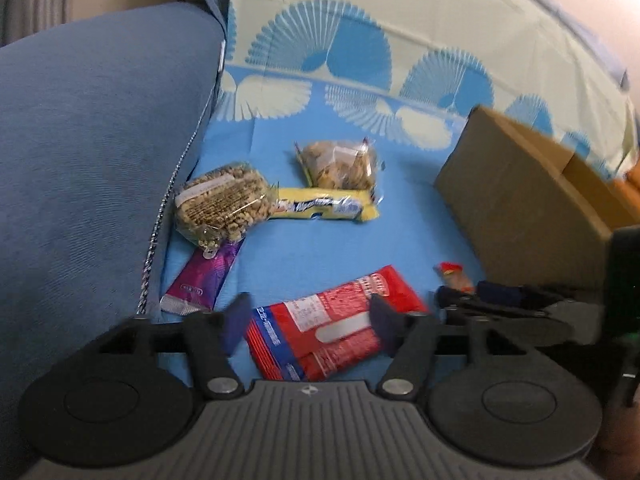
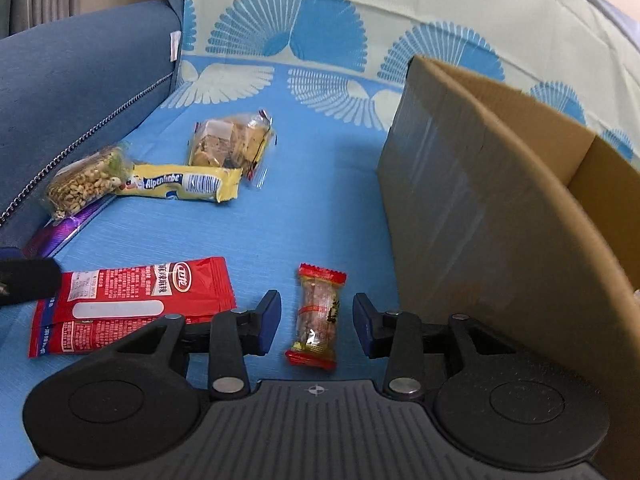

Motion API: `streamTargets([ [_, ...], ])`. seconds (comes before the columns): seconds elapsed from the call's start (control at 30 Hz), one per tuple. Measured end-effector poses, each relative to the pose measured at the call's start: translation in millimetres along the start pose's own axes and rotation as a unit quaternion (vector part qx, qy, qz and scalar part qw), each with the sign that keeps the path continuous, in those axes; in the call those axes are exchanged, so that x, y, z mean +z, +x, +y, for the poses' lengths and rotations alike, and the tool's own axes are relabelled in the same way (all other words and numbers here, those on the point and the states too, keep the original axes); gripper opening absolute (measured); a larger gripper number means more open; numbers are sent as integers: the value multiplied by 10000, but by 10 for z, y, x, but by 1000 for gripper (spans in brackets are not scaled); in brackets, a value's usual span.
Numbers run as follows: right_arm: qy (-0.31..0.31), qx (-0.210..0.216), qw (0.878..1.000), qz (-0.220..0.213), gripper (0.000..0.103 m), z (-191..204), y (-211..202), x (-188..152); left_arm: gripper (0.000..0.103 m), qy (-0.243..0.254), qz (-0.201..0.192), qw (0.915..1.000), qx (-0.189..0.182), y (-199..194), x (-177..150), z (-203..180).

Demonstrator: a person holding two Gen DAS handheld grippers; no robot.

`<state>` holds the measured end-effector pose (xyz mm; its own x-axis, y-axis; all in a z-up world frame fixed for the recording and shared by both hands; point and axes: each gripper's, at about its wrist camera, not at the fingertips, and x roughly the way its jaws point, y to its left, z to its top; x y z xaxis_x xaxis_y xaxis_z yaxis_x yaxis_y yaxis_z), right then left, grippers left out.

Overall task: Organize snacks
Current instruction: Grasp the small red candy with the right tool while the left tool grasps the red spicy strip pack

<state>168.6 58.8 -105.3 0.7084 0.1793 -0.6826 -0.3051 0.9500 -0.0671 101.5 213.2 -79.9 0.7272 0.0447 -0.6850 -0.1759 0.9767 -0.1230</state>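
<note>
On the blue bedsheet with pale fan prints (image 2: 304,216), your snacks lie scattered beside a blue zippered cushion (image 1: 92,152) on the left and an open brown cardboard box (image 2: 480,216) on the right. Far back sit a clear bag of tan biscuit chunks (image 2: 230,142), a yellow Alpenliebe candy stick pack (image 2: 180,186), a clear bag of puffed grain pieces (image 2: 82,184) resting against the cushion, and a purple foil bar (image 1: 206,280) poking out beneath that bag. Nothing stands between the tongs and the nearer snacks; the box wall rises close on the right.

Your left tongs (image 1: 308,322) are spread apart, with the flat red snack packet with white lettering (image 1: 332,320) lying between and below their tips, not gripped. Your right tongs (image 2: 316,320) are also apart, straddling the small red-ended wrapped candy (image 2: 318,316), which lies lengthwise in the gap, touching neither blue pad (image 2: 268,320).
</note>
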Motion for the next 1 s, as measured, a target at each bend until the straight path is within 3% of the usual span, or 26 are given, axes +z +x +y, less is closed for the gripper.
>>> streamTargets([
  [0.07, 108, 99, 9999, 68, 38, -25, 74, -9, 85, 170, 125, 9997, 92, 149, 16, -41],
  [0.13, 165, 223, 9996, 3, 20, -38, 51, -15, 85, 392, 114, 9988, 281, 264, 21, -107],
  [0.17, 219, 283, 9994, -11, 19, -51, 35, -20, 87, 486, 72, 9984, 280, 292, 19, -128],
  [0.27, 297, 362, 9988, -110, 18, -68, -27, -37, 91, 748, 27, 9971, 134, 371, 8, -199],
  [0.4, 325, 356, 9986, -209, 17, -88, -105, -54, 94, 687, 319, 9970, -153, 488, 11, -158],
  [0.57, 207, 433, 9986, -229, 17, -101, -172, -79, 94, 884, 381, 9953, -91, 471, -12, -228],
  [0.67, 215, 482, 9984, -205, 17, -120, -228, -85, 93, 950, 627, 9934, -147, 428, -1, -234],
  [0.73, 218, 545, 9980, -228, 17, -129, -283, -80, 91, 1014, 780, 9917, -158, 361, -13, -231],
  [0.83, 259, 678, 9969, -316, 17, -152, -408, -48, 76, 909, 925, 9915, -143, 250, -35, -194],
  [0.9, 289, 803, 9958, -317, 17, -177, -484, -16, 57, 697, 1022, 9920, -242, 193, -50, -148],
  [1.0, 272, 992, 9942, -320, 17, -213, -649, 40, 42, 423, 1204, 9911, -387, 116, -92, -113],
])
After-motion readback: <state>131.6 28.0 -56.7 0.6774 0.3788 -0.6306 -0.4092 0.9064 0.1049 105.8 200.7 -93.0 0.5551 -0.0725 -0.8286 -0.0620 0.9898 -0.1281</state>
